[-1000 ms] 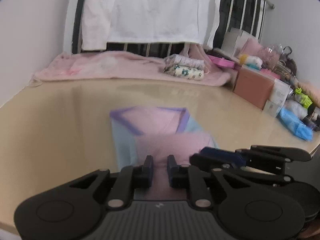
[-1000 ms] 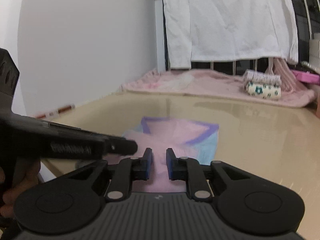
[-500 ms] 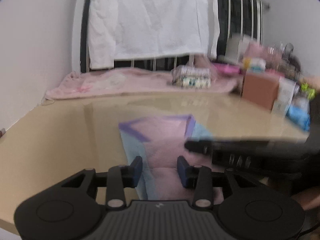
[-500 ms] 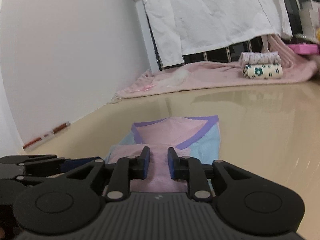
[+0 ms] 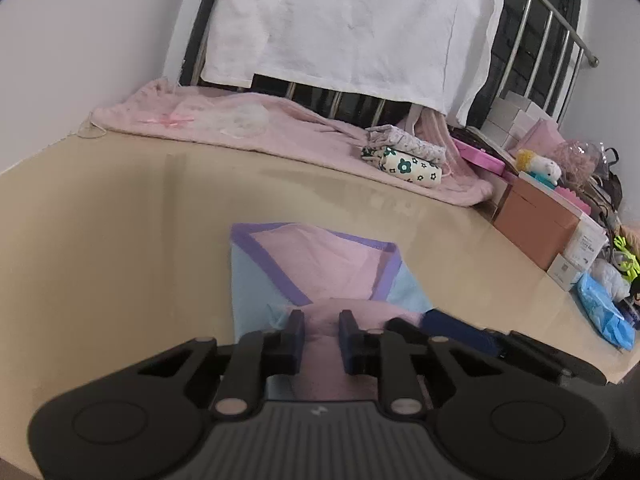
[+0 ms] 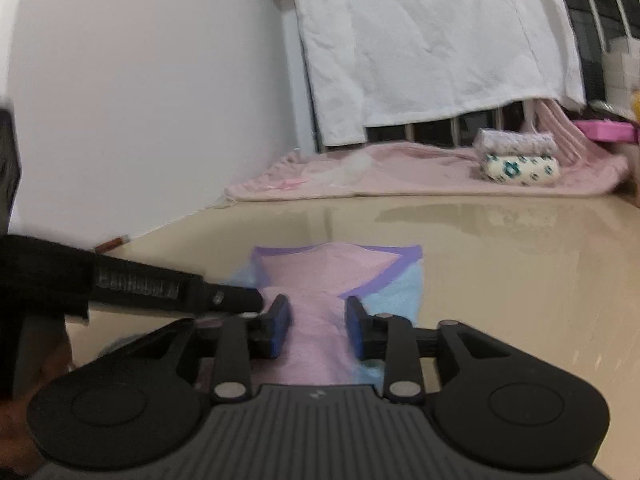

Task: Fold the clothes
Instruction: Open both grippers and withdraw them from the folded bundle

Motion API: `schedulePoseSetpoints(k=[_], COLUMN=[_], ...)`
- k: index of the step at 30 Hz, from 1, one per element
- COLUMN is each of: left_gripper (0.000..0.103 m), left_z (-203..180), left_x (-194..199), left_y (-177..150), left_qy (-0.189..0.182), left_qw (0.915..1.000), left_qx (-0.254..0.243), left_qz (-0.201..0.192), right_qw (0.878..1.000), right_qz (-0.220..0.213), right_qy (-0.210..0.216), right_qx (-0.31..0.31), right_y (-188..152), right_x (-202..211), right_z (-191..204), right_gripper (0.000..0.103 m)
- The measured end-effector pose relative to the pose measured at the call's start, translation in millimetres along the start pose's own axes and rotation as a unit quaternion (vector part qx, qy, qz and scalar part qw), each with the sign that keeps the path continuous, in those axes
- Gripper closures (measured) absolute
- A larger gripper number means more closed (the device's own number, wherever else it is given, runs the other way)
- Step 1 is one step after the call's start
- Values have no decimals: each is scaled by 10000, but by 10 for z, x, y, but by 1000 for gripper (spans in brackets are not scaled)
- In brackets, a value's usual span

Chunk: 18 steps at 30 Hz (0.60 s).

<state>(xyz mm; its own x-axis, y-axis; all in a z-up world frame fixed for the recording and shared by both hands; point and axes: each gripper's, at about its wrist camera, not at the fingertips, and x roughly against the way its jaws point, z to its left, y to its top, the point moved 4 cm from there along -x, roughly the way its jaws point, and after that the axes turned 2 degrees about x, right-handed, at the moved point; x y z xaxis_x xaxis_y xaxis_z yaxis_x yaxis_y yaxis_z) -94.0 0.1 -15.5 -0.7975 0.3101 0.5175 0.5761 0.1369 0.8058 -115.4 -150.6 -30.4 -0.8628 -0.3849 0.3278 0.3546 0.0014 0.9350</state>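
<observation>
A small garment (image 5: pixel 320 260), pink with purple trim and light blue sides, lies flat on the beige table (image 5: pixel 100 240), its near part folded up over itself. My left gripper (image 5: pixel 321 320) sits at that pink fold; its jaws are closing and pink cloth fills the narrow gap between the pads. Just to its right lies the right gripper's blue-tipped finger (image 5: pixel 452 328). In the right wrist view the right gripper (image 6: pixel 316 320) hovers over the same garment (image 6: pixel 340 272). Its jaws are opening and stand apart from the cloth under them. The left gripper's black finger (image 6: pixel 240 300) touches the fold's left edge.
A pink blanket (image 5: pixel 240 124) covers the table's far side, with a stack of folded clothes (image 5: pixel 404 160) on it. A white shirt (image 5: pixel 352 20) hangs on a rail behind. Boxes (image 5: pixel 536 220) and a blue packet (image 5: pixel 604 312) crowd the right edge. A wall (image 6: pixel 140 100) runs along the left.
The right jaws have spread apart and let go of the pink fold. The left jaws opened wide half a second ago and have narrowed again. The garment, blurred before, now lies still.
</observation>
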Motion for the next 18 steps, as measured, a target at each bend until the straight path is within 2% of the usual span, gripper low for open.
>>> schedulePoseSetpoints(k=[2, 4, 5, 9, 12, 15, 18], left_gripper=[84, 84, 84, 84, 83, 80, 80], left_z=[-1, 1, 3, 12, 126, 185, 45], left_x=[1, 8, 13, 10, 98, 429, 640], left_y=[-15, -39, -55, -50, 34, 94, -46], left_qy=[106, 173, 190, 180, -49, -352, -284], left_qw=[9999, 9997, 9996, 9997, 9995, 9969, 9973], left_qx=[-116, -189, -208, -168, 323, 541, -134], left_qz=[-9, -47, -76, -88, 13, -441, -665], right_qw=[9993, 9979, 9980, 9979, 9985, 9983, 9977], right_qz=[-44, -48, -86, -461, -498, -513, -612], right_qy=[-110, -225, -255, -14, 170, 179, 151], right_qx=[-346, -603, -568, -448, -121, 203, 251], right_y=[9, 22, 29, 81, 80, 16, -37], right_x=[5, 7, 22, 183, 328, 470, 612], right_z=[-111, -193, -197, -130, -23, 51, 53], right_gripper=[68, 81, 83, 83, 83, 83, 83])
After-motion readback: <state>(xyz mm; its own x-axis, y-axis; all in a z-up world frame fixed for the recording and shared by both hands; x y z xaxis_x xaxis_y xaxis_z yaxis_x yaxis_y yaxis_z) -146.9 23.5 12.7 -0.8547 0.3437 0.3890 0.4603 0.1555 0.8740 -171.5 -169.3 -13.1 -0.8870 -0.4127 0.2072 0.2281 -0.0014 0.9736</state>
